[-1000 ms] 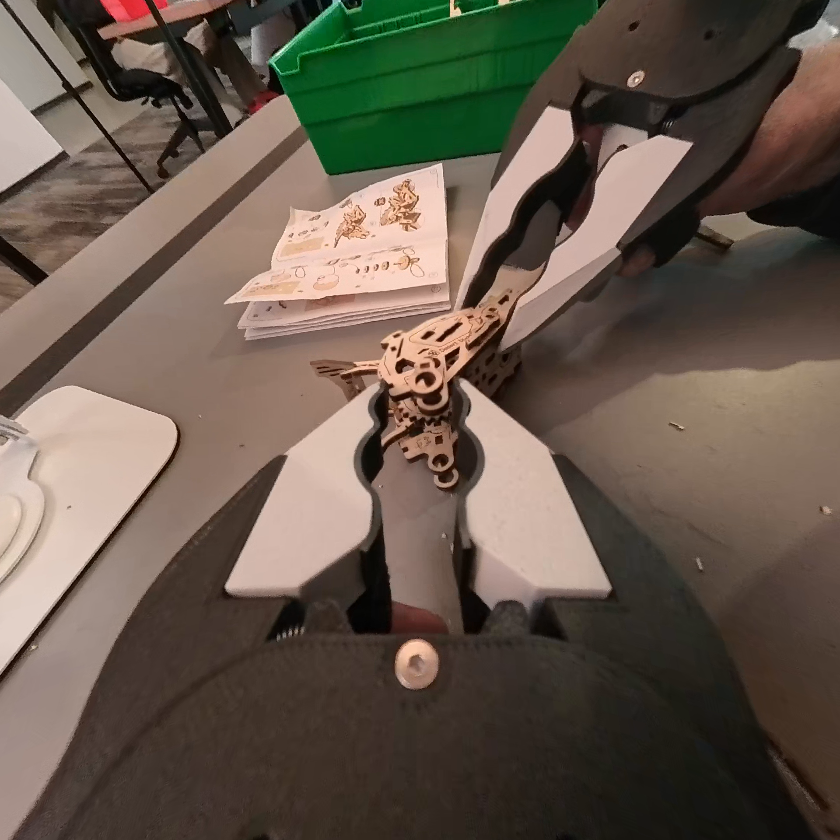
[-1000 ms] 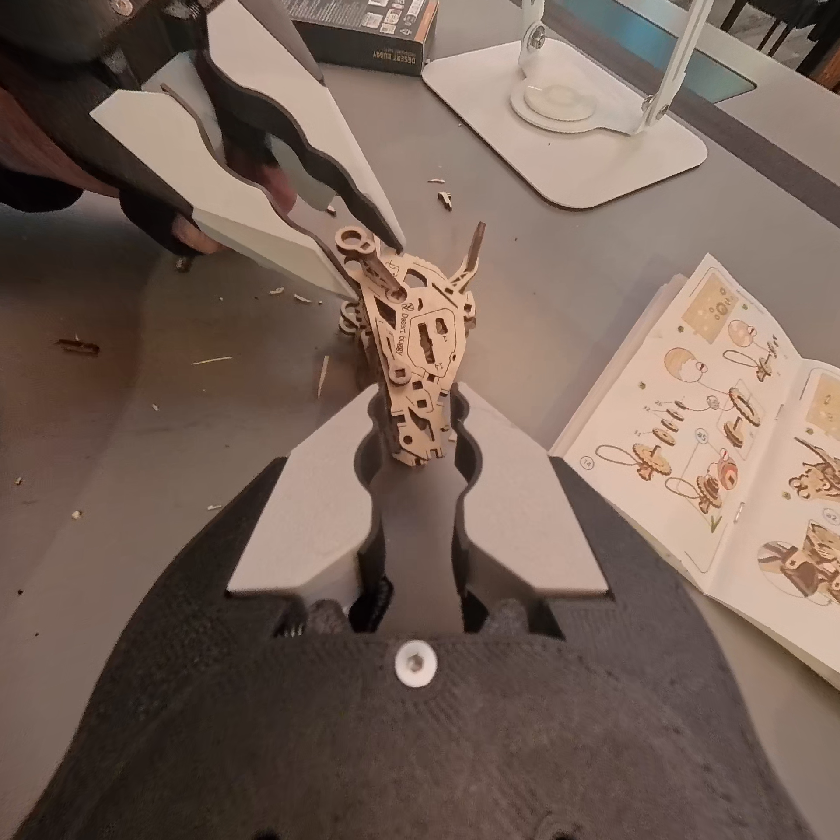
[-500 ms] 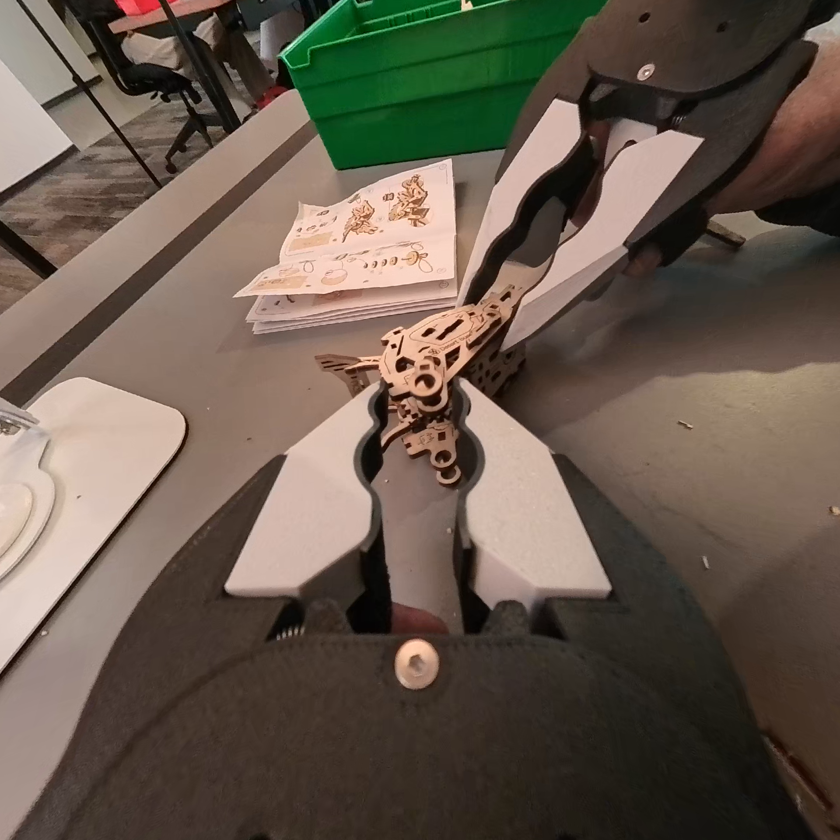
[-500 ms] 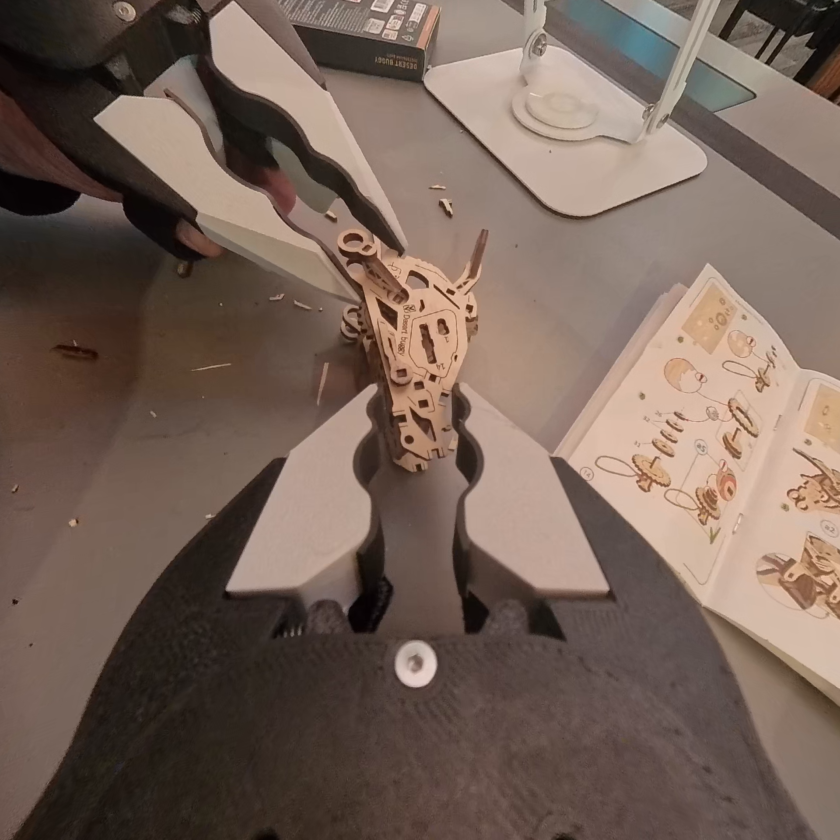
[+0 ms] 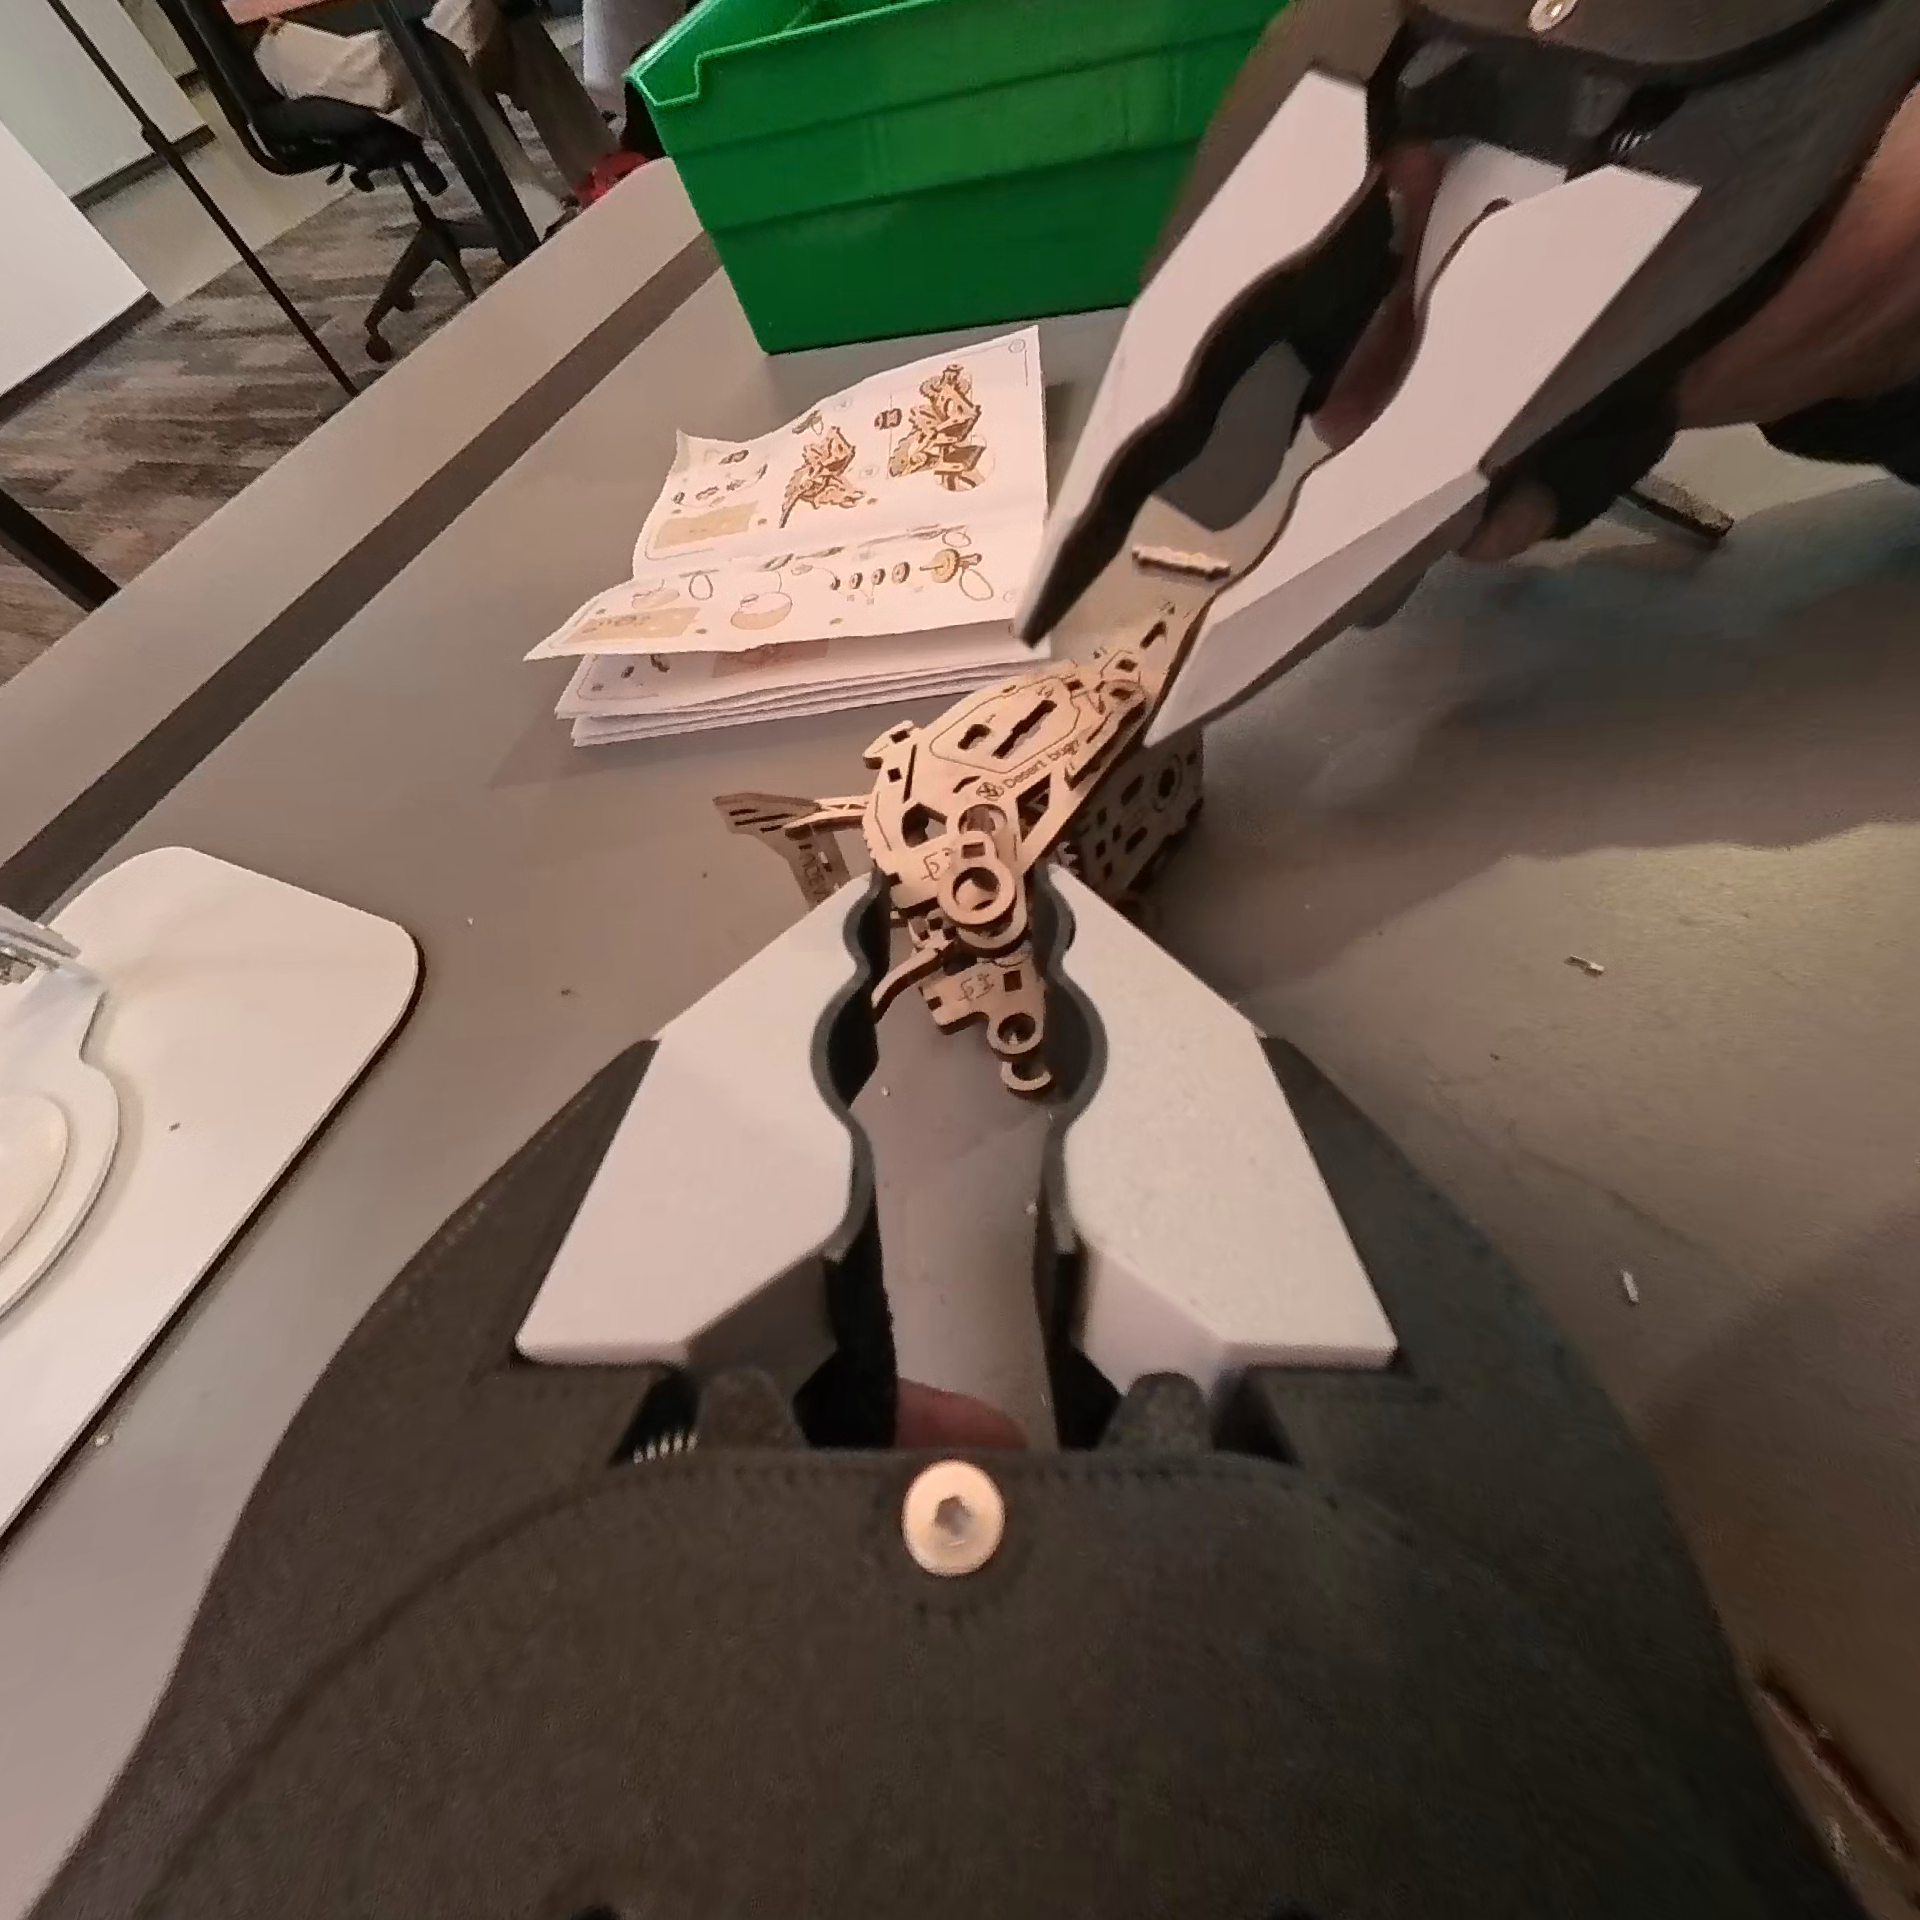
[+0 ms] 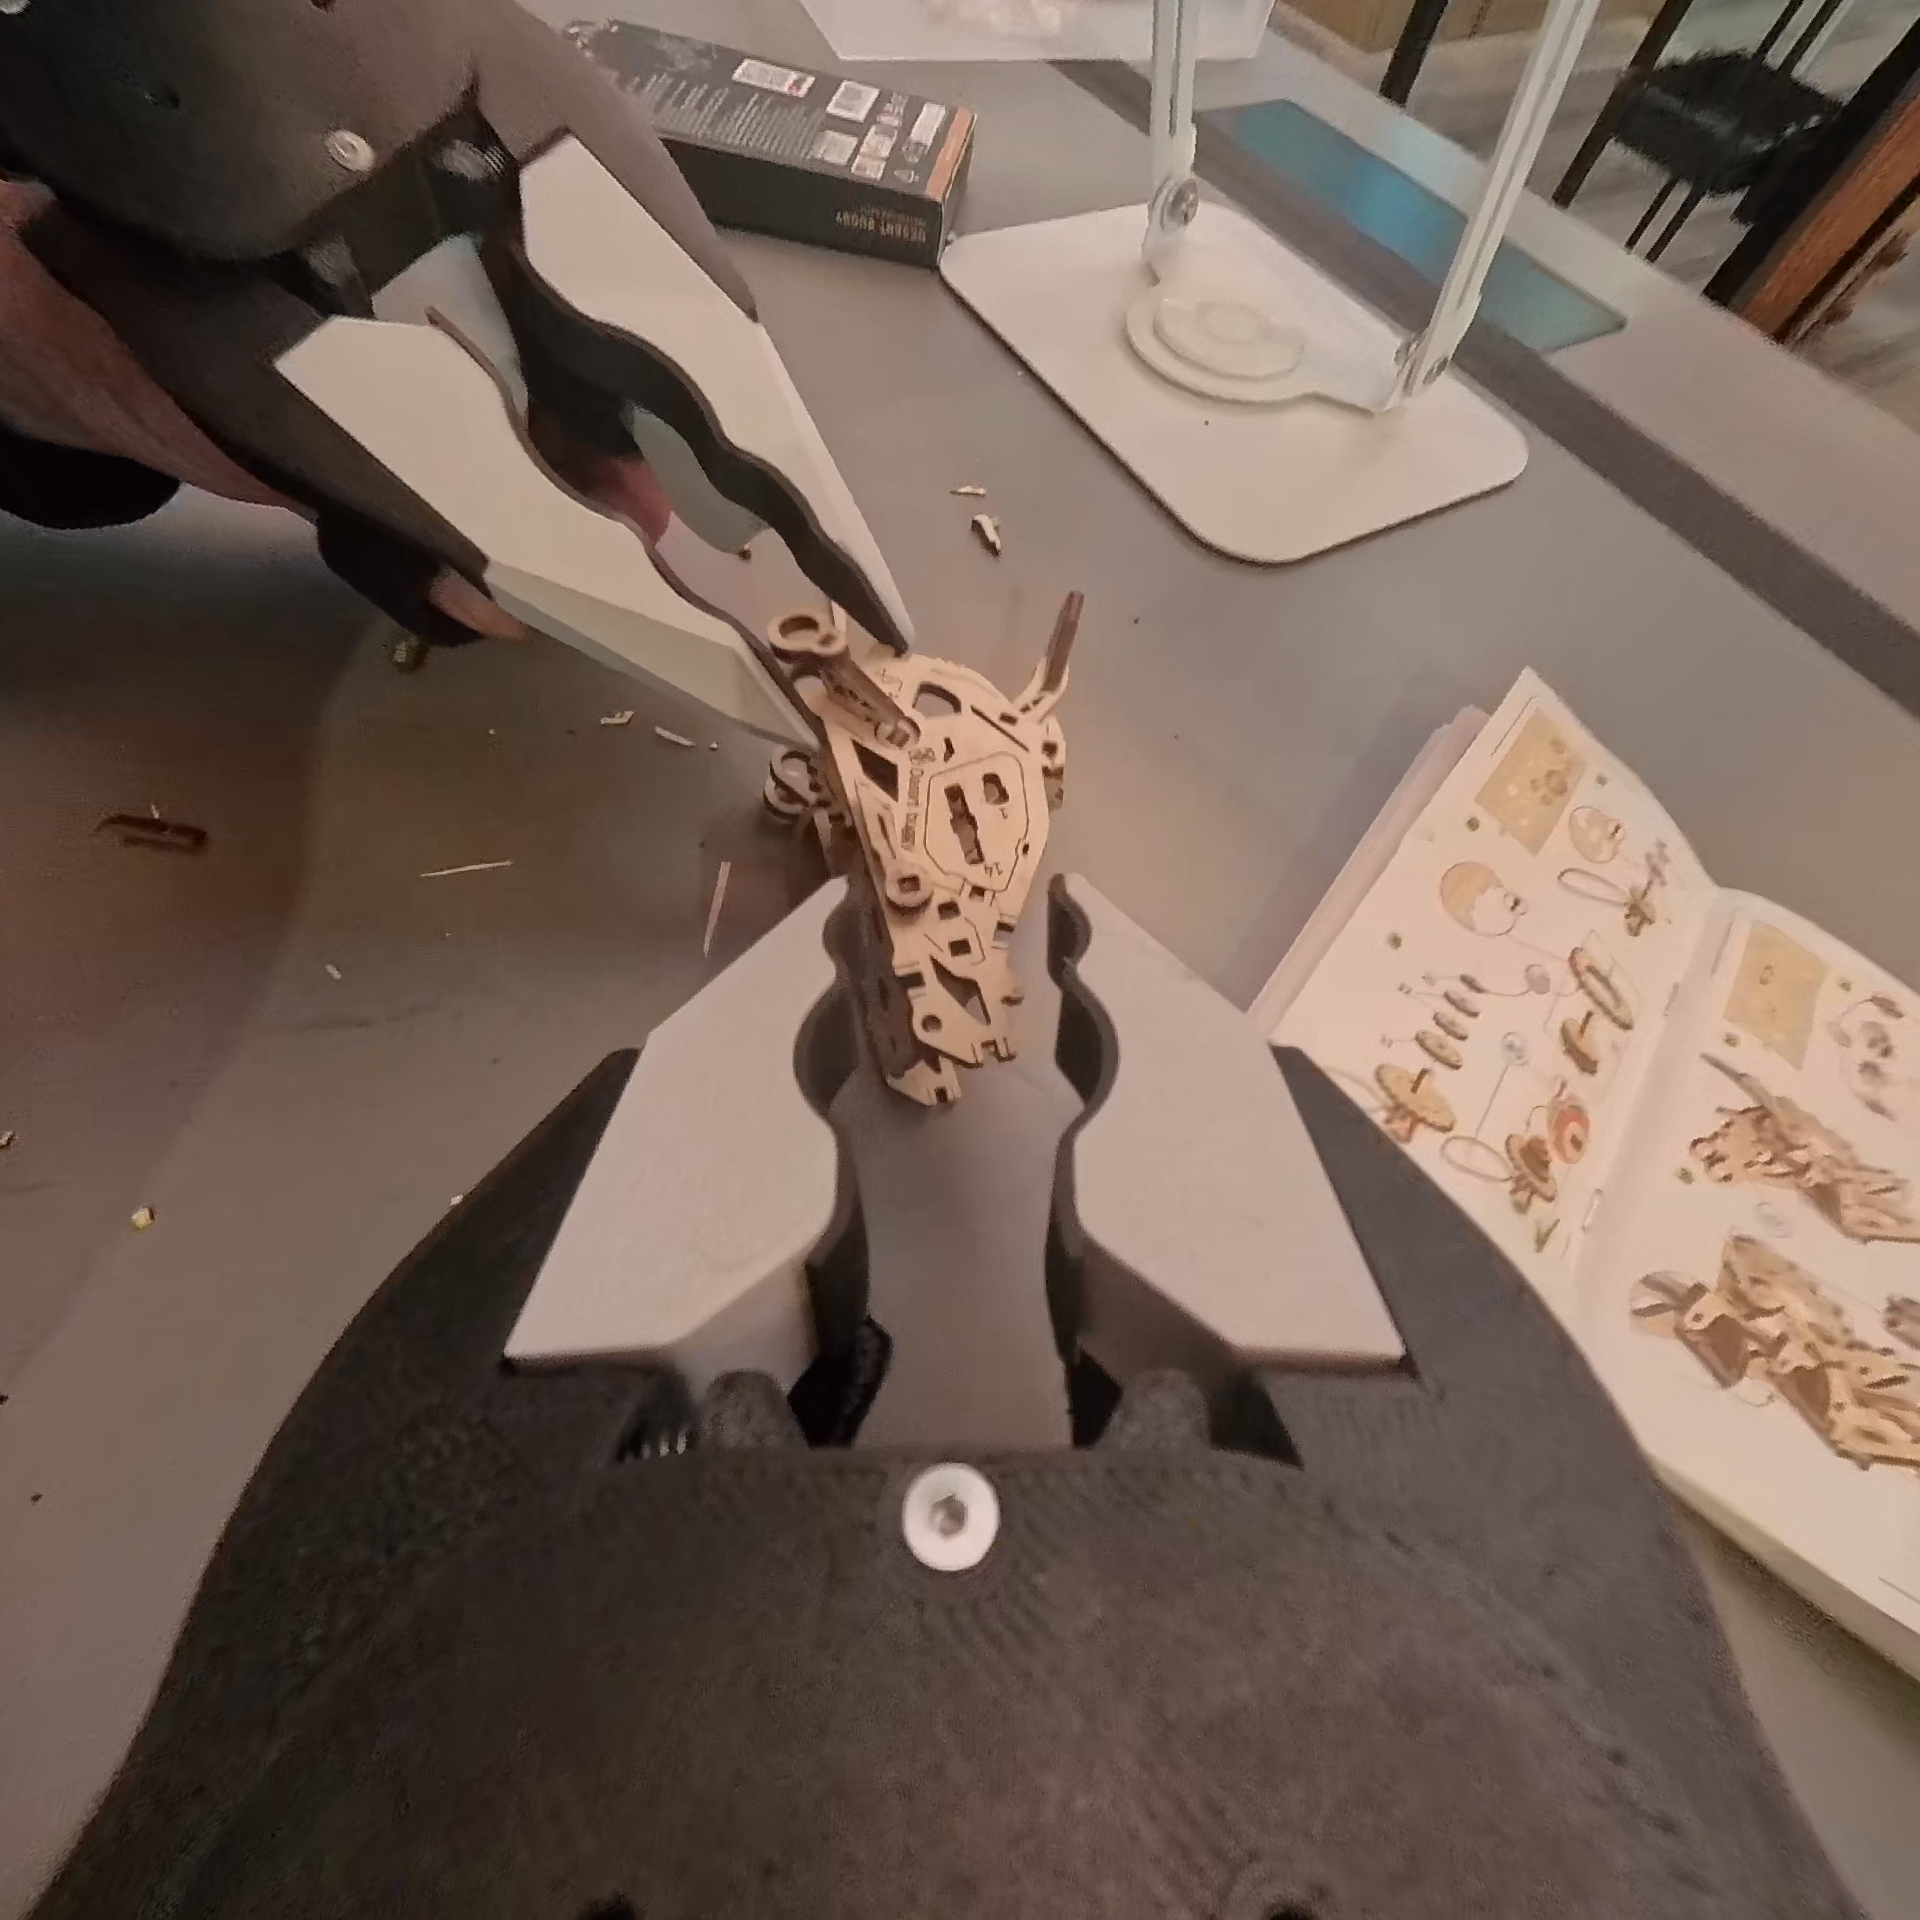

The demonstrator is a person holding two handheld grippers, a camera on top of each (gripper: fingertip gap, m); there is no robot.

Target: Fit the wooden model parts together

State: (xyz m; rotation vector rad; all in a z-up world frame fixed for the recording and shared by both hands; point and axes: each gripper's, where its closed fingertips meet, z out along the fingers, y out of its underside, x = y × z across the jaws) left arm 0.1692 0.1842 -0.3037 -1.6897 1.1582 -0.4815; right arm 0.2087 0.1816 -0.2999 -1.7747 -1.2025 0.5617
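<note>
White flat stand base [image 5: 208,997], rounded corners, sits at the bench's [image 5: 1558,1039] left edge in the left wrist view. Bench is matte grey, smooth, with wood splinters [image 6: 468,868] scattered about. Open paper instruction booklet [image 5: 831,561], thin stacked pages, lies toward the far edge, just in front of a glossy green plastic bin [image 5: 935,156]. Wooden model [image 5: 997,821] is laser-cut pale plywood, thin layered plates with slots, holes and dark burnt edges; it is near the bench's middle, tilted, its lower end down at the surface.

Left gripper [image 5: 961,935]: white angular fingers with dark wavy inner pads, pinching the model's near end with the ringed lever. Right gripper [image 6: 951,914]: same build, spread; the left pad touches the model's dark edge, while a clear gap shows between the right pad and the plate.

In the right wrist view a black box [image 6: 831,156] and the white stand are at the far edge. Open bench on the near right side and to the model's left.
</note>
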